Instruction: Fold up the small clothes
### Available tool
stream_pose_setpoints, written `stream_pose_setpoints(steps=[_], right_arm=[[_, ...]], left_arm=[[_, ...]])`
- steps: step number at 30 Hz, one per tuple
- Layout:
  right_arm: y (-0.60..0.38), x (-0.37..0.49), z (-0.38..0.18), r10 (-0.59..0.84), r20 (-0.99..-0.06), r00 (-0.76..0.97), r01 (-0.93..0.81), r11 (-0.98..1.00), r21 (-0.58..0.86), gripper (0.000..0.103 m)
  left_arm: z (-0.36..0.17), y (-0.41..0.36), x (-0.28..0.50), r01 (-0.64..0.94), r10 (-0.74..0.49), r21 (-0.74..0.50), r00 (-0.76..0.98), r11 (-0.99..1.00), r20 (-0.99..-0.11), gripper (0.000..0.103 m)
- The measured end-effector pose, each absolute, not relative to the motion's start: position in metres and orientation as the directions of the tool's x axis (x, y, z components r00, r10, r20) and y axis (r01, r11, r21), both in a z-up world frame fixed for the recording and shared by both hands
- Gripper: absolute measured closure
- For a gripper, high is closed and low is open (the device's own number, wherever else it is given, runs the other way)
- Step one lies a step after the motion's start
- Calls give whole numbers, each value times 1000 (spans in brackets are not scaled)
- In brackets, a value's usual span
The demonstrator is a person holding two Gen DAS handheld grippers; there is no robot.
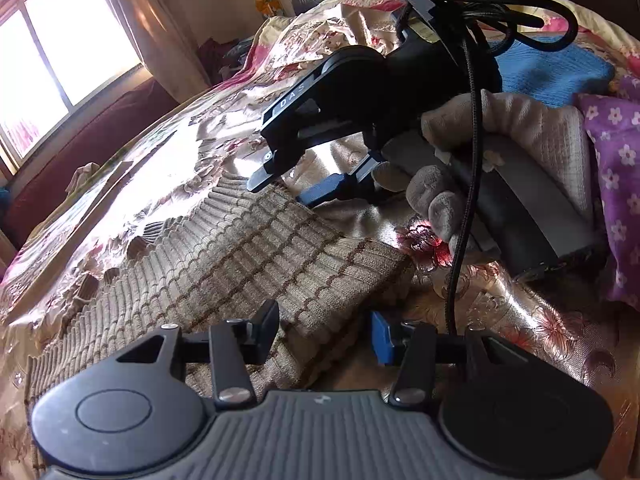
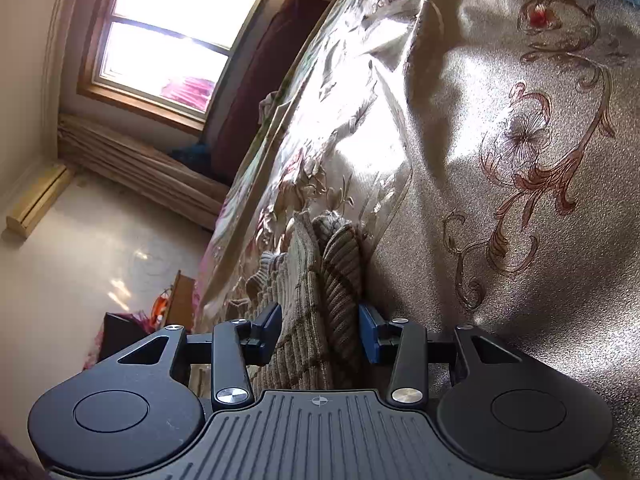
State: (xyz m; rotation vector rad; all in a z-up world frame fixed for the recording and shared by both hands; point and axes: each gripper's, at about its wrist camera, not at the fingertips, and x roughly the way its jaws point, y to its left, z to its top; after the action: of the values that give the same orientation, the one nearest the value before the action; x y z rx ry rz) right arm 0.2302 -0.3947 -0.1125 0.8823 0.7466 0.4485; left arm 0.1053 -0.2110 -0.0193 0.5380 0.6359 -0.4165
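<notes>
While the sweater (image 1: pixel 224 264) lies flat on the floral bedspread (image 1: pixel 520 320), beige ribbed knit with brown stripes, the left gripper (image 1: pixel 325 338) sits low over its near edge, fingers apart, the folded corner of knit lying between them but not pinched. Right gripper (image 1: pixel 294 190) seen from the left wrist view: tilted down from upper right, tips on the sweater's far edge, fingers spread, black one on the ribbed hem, blue one just past the knit's edge. A gloved hand (image 1: pixel 480 160) wraps its handle, fingers curled under, a black cable (image 1: pixel 466 160) running down across the glove. In the right wrist view the right gripper (image 2: pixel 320 334) is rolled sideways, so the bed runs up the frame; a bunched fold of sweater (image 2: pixel 316 312) sits between its fingers, pads wide and not squeezing, gap visible on both sides. Blue knit (image 1: pixel 552 72) and purple flowered cloth (image 1: pixel 616 168) lie beyond the hand, well apart from the sweater. Window (image 2: pixel 172 36) bright at far side.
</notes>
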Motion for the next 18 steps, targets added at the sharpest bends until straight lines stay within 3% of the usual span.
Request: stream_pose_setpoints(steps=[4, 18], right_arm=[[-392, 228, -110, 629, -416, 657, -63, 596, 801, 61], [-389, 234, -112, 666, -404, 627, -76, 569, 819, 61]], left_arm=[[-22, -211, 110, 495, -174, 355, 743, 793, -647, 41], [-22, -213, 113, 489, -168, 372, 754, 789, -635, 41]])
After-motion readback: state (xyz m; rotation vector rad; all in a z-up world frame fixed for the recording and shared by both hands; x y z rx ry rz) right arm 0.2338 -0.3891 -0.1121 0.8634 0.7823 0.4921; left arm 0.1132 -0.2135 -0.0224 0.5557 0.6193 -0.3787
